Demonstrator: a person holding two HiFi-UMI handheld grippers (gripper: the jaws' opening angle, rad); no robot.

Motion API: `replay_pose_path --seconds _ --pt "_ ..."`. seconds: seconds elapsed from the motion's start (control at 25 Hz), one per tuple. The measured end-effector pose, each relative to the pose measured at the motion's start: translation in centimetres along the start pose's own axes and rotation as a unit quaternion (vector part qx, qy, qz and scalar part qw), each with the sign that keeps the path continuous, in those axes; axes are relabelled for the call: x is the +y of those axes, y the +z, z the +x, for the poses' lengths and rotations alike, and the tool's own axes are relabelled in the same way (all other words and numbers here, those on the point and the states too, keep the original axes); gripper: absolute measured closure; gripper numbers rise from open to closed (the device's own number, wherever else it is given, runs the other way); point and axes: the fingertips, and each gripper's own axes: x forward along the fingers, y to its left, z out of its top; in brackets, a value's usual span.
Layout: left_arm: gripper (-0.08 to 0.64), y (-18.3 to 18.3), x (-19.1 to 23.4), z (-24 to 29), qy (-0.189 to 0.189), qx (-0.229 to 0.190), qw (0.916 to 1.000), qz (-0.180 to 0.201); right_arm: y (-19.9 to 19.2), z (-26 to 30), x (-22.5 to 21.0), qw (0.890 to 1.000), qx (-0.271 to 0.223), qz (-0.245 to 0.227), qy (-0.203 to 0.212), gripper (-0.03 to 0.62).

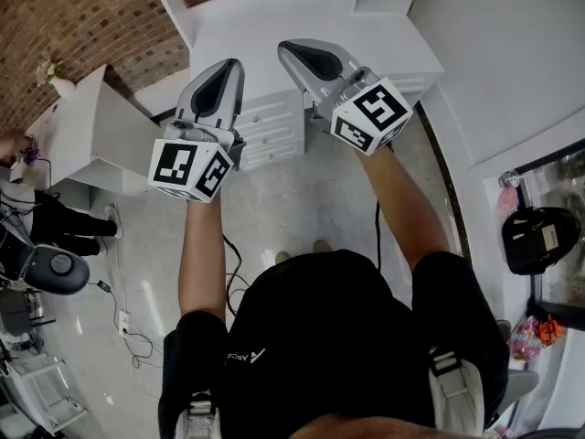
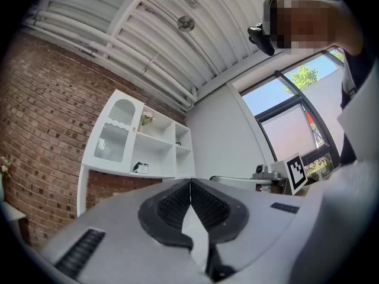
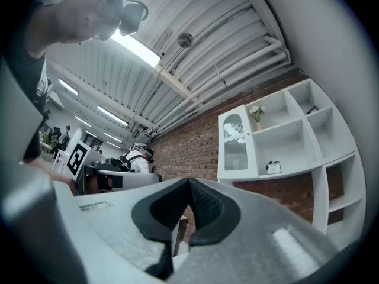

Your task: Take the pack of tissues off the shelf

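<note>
The pack of tissues [image 2: 140,168] is a small white and dark packet. It lies on the lowest open shelf of a white shelf unit [image 2: 160,141] fixed to a brick wall. In the right gripper view the pack of tissues [image 3: 273,167] sits on the same shelf of the shelf unit [image 3: 296,135]. Both grippers are far from it, held up in front of the person. My left gripper [image 2: 190,185] is shut with nothing between its pads. My right gripper [image 3: 189,185] is shut and empty too. In the head view the left gripper [image 1: 222,69] and right gripper [image 1: 306,55] point away over a white counter [image 1: 274,21].
White drawers [image 1: 270,126] stand under the counter just beyond the grippers. A small vase of flowers [image 3: 256,112] stands on an upper shelf. Cables [image 1: 128,323] trail on the floor at the left, near a person's legs [image 1: 69,222]. A black bag [image 1: 539,240] sits at the right.
</note>
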Motion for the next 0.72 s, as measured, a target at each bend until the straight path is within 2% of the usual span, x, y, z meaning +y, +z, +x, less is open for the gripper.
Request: replay_pose_path --seconds 0.36,0.72 --pt "0.56 0.0 -0.4 0.6 0.006 0.001 1.0 0.003 0.2 -0.8 -1.0 1.0 -0.004 0.012 0.004 0.591" --pt "0.56 -0.4 -2.3 3.2 0.016 0.008 0.9997 0.018 0.4 -2.8 -4.0 1.0 -0.011 0.022 0.008 0.591"
